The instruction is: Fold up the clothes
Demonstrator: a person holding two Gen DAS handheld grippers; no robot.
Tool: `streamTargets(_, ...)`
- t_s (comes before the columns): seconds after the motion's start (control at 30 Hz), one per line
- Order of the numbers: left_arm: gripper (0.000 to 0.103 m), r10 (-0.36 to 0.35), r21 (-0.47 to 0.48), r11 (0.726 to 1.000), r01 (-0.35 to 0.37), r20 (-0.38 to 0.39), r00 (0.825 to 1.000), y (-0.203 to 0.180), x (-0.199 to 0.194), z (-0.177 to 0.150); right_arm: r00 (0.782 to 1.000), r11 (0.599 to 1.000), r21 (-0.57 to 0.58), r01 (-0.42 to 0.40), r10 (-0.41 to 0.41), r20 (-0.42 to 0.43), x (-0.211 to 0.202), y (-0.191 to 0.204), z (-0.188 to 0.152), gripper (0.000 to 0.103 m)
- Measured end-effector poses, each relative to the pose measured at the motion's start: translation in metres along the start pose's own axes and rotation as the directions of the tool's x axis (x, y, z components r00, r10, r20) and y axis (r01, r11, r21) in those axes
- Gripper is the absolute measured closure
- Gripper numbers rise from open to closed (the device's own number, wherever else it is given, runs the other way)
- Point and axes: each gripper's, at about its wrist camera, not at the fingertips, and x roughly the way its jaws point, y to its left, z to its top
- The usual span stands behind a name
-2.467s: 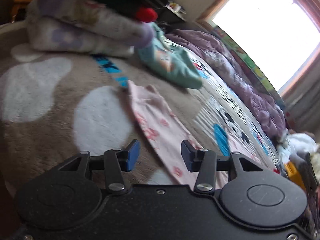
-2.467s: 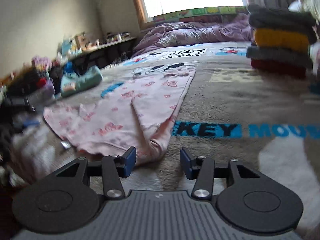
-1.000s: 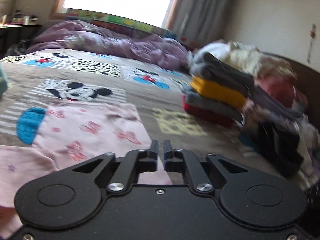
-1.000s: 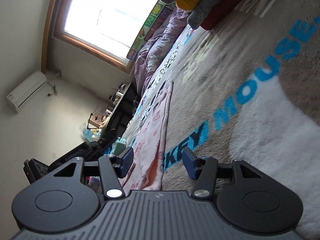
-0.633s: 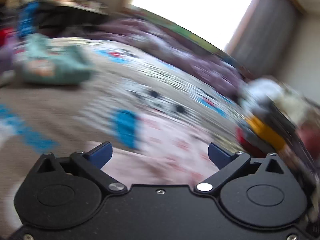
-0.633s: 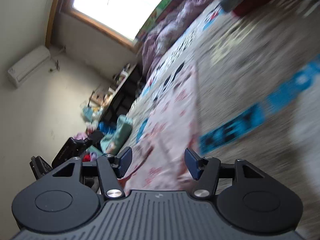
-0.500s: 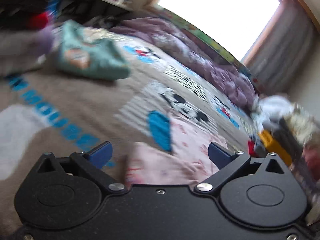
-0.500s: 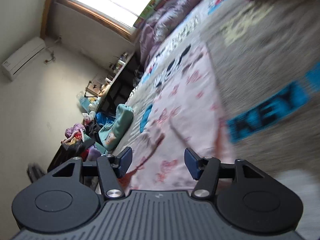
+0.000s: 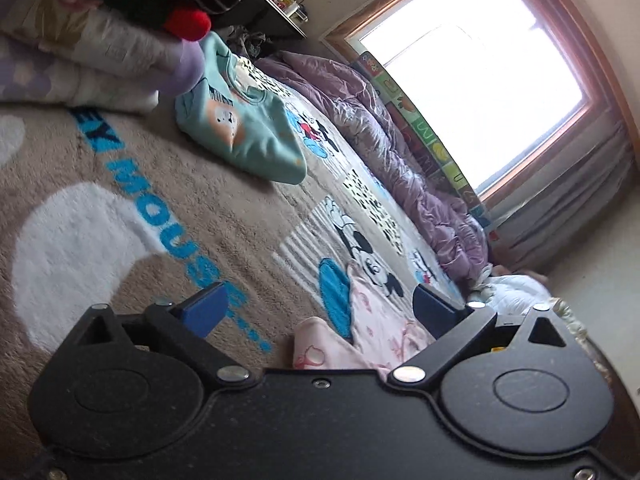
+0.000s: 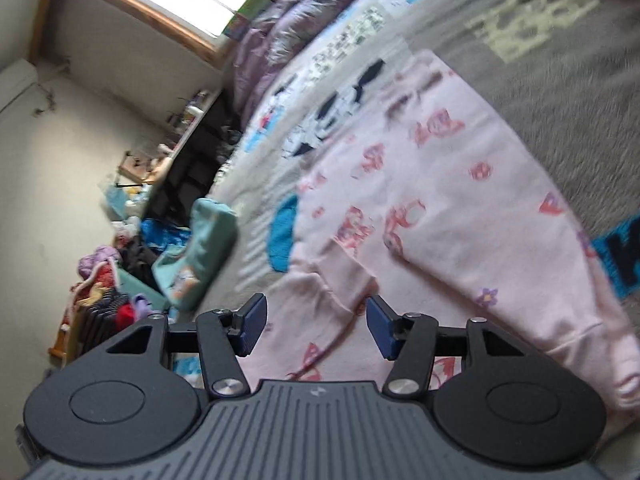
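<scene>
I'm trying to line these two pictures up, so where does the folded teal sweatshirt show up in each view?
Left wrist view: the folded teal sweatshirt lies upper left of centre on the Mickey Mouse blanket, beside the pile of clothes.
Right wrist view: it sits at mid-left, beyond the pink garment, above the left finger.
Shared landmark: the purple duvet under the window, also at the top of the right wrist view.

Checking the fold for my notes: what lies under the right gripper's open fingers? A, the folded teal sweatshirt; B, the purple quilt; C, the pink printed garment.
C: the right gripper hangs open over the pink printed garment, gripping nothing.
</scene>
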Motion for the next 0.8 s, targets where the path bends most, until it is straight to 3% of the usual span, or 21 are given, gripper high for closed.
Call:
streamTargets(0.1, 0.003, -0.019, 0.018, 1.000, 0.019, -0.024, 1.000, -0.001, -0.001, -0.003, 0.999, 0.997, 0.073, -0.029, 0.031, -0.027, -0.007, -0.003, 0.008, 0.047)
streamTargets(0.17, 0.003, -0.035, 0.027, 0.999, 0.036, -0.025, 0.999, -0.003, -0.002, -0.003, 0.989, 0.989, 0.045, -0.144, 0.142, 0.035, -0.044, 0.001, 0.027, 0.046)
streamTargets(0.23, 0.003, -0.047, 0.034, 0.998, 0.047, -0.020, 0.999, -0.007, -0.002, -0.002, 0.982, 0.985, -0.046, -0.168, 0.171, 0.084, -0.083, 0.003, 0.050, 0.042)
streamTargets(0.33, 0.003, -0.059, 0.020, 0.998, 0.060, -0.024, 0.998, -0.011, 0.002, -0.004, 0.971, 0.978, -0.090, -0.189, 0.200, 0.133, -0.124, -0.012, 0.072, 0.043)
streamTargets(0.4, 0.003, -0.072, 0.005, 0.997, 0.073, -0.034, 0.997, -0.015, 0.006, -0.007, 0.971, 0.979, -0.088, -0.186, 0.197, 0.133, -0.133, -0.028, 0.071, 0.044)
streamTargets(0.53, 0.003, -0.081, 0.026, 0.996, 0.082, -0.040, 0.996, -0.024, 0.007, -0.013, 0.974, 0.974, -0.072, -0.217, 0.221, 0.052, -0.123, -0.058, 0.032, 0.045)
streamTargets(0.57, 0.003, -0.078, 0.031, 0.996, 0.079, -0.041, 0.996, -0.025, 0.007, -0.014, 0.976, 0.975, -0.069, -0.212, 0.214, 0.028, -0.120, -0.066, 0.023, 0.047)
streamTargets(0.63, 0.003, -0.066, 0.040, 0.997, 0.068, -0.041, 0.997, -0.025, 0.007, -0.017, 0.999, 0.995, -0.093, -0.035, 0.032, -0.032, -0.109, -0.079, 0.006, 0.048)
streamTargets(0.7, 0.003, -0.051, 0.048, 0.997, 0.053, -0.038, 0.998, -0.022, 0.005, -0.018, 0.999, 0.996, -0.088, 0.027, -0.029, -0.021, -0.113, -0.091, -0.002, 0.054)
streamTargets(0.8, 0.003, -0.030, 0.047, 0.998, 0.031, -0.033, 0.999, -0.016, 0.005, -0.019, 0.998, 0.994, -0.106, -0.015, 0.021, 0.057, -0.134, -0.081, 0.001, 0.054)
